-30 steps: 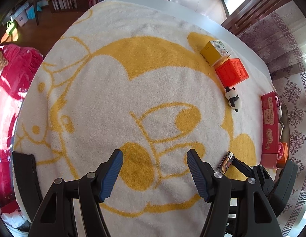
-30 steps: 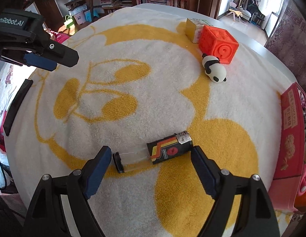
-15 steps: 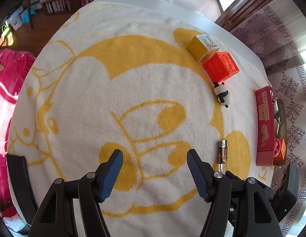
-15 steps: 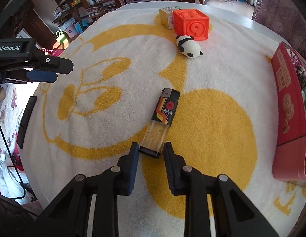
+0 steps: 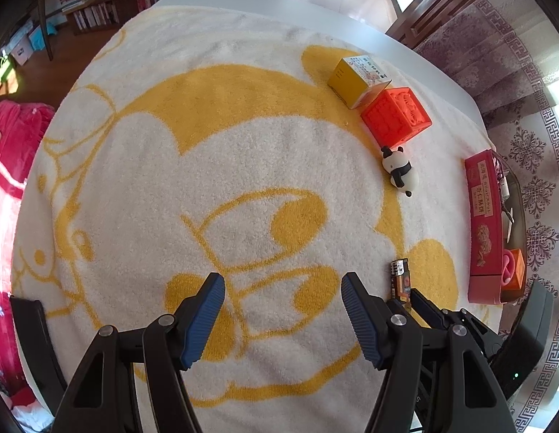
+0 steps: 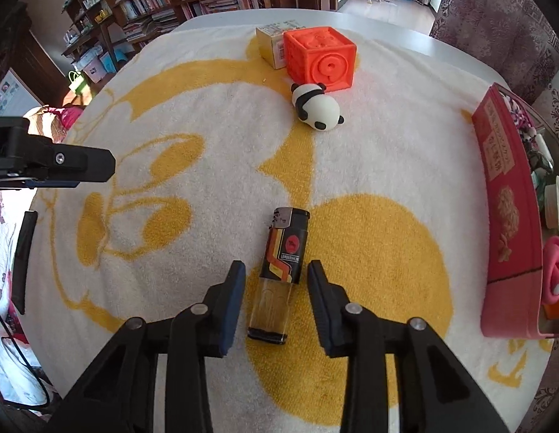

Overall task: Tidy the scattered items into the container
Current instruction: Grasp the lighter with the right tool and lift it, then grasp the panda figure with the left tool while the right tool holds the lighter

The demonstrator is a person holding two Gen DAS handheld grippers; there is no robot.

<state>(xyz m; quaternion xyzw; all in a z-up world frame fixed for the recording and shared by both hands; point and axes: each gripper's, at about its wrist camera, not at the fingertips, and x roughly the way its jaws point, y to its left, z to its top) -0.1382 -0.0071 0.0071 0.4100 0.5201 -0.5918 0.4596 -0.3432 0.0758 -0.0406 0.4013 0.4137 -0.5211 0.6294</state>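
Lighter [image 6: 279, 263] lies on the towel-covered counter between the right fingers [image 6: 232, 288], which have just been closing but do not yet touch it; a sliver of towel shows on either side. Left fingers [image 5: 207, 306] hang wide apart and empty. The red container [image 6: 506, 195] waits well off to the right. Pinched at its slick clear end, the lighter could swivel or squirt free. Only the right view shows those gaps; the left view catches just the lighter's metal end.

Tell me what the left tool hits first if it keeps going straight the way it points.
Probably only the yellow-and-white towel: the left tool points steeply down at bare cloth, nothing between its open fingers. The lighter lies off to its right.
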